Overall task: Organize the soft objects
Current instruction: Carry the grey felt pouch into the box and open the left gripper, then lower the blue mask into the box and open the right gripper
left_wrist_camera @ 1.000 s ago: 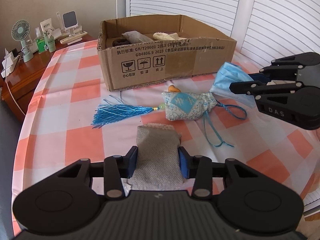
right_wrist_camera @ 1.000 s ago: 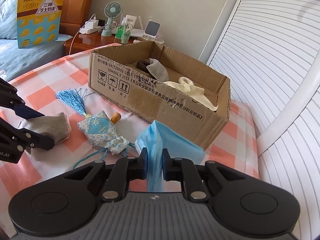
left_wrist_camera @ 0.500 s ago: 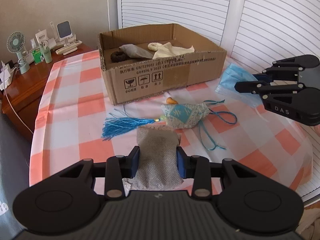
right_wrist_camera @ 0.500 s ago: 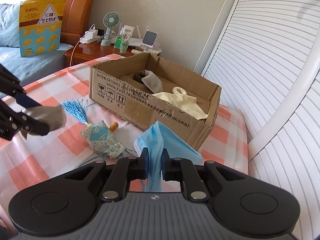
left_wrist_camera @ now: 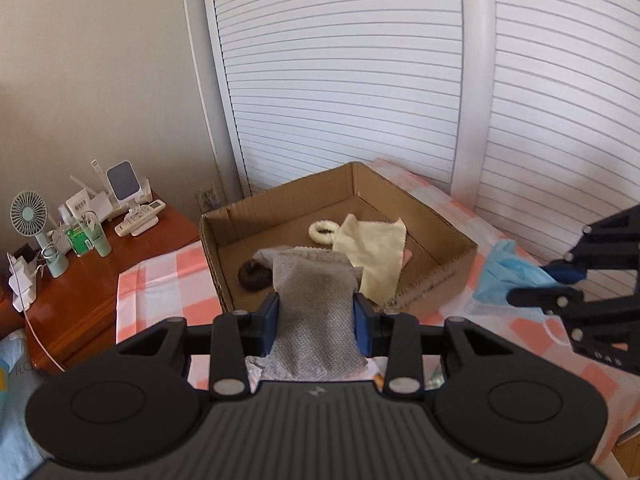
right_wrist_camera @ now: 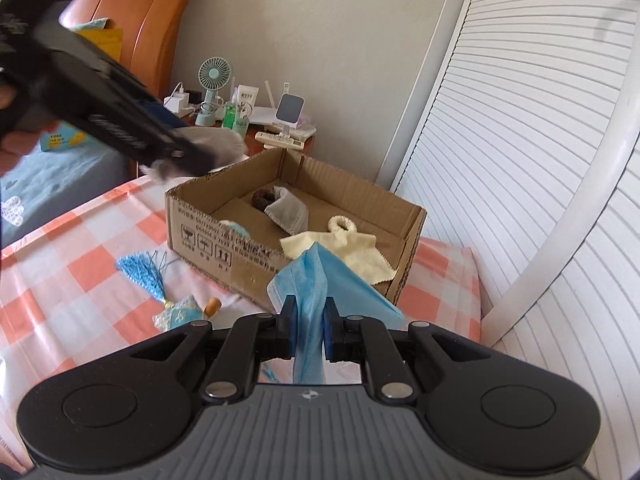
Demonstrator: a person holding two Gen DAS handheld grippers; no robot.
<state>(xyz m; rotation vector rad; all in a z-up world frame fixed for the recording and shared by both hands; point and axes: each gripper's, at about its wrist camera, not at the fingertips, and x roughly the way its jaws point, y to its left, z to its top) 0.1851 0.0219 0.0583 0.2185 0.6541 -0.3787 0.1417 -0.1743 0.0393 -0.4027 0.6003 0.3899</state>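
My left tool clamps a grey, dimpled fabric pouch above the corrugated cardboard box; my right tool pinches a pleated blue face mask beside it.

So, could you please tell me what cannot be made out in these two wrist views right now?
- Left wrist view: the sachet and tassel on the table are hidden behind the left gripper and its grey cloth.
- Right wrist view: the left gripper is motion-blurred, so how its jaws stand is unreadable there.
- Both views: print on the cardboard box is too small to read.
- Right wrist view: the blue face mask has its lower end cut off by the gripper body.
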